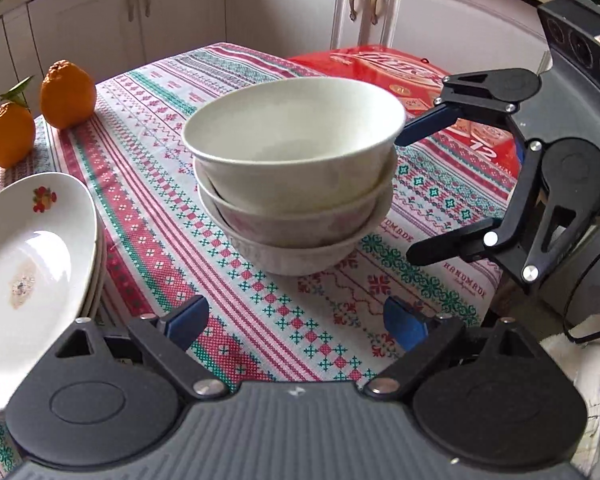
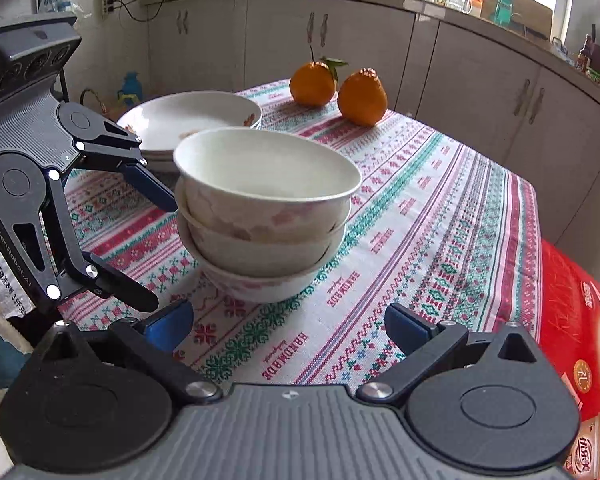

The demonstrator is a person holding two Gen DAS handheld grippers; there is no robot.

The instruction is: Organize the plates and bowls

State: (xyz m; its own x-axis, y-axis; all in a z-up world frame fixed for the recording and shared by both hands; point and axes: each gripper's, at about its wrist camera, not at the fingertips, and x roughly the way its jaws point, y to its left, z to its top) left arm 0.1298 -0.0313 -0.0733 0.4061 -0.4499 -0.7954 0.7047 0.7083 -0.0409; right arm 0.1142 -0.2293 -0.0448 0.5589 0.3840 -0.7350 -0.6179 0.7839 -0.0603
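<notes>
Left claw: nearest my left wrist camera is my left black two-finger gripper with blue pads point(image 1: 296, 324), spread wide with nothing between the jaws; it hangs over the patterned red, green and white woven tablecloth point(image 1: 260, 320), short of the bowls.
Left claw from the other side: in my right wrist view the same gripper point(image 2: 162, 256) comes in from the left, wide open, its upper blue pad point(image 2: 152, 188) right at the side of the bowl stack; I cannot tell whether it touches.
Right claw: my right black two-finger gripper with blue pads point(image 2: 288, 330) is also wide open and holds nothing.
Right claw from the other side: in my left wrist view it point(image 1: 406, 196) enters from the right, its upper fingertip reaching behind the rim of the top bowl; contact is hidden from me.
Bowls: the stack of three nested white ceramic bowls point(image 1: 294, 176) stands upright mid-table, between the two grippers.
Plates: a stack of shallow white ceramic plates with small flower prints point(image 1: 32, 264) sits at the table edge, apart from the bowls.
Fruit: two orange citrus fruits point(image 2: 340, 88) stand beyond the plates.
Box: a red printed carton point(image 1: 420, 80) lies beside the table.
</notes>
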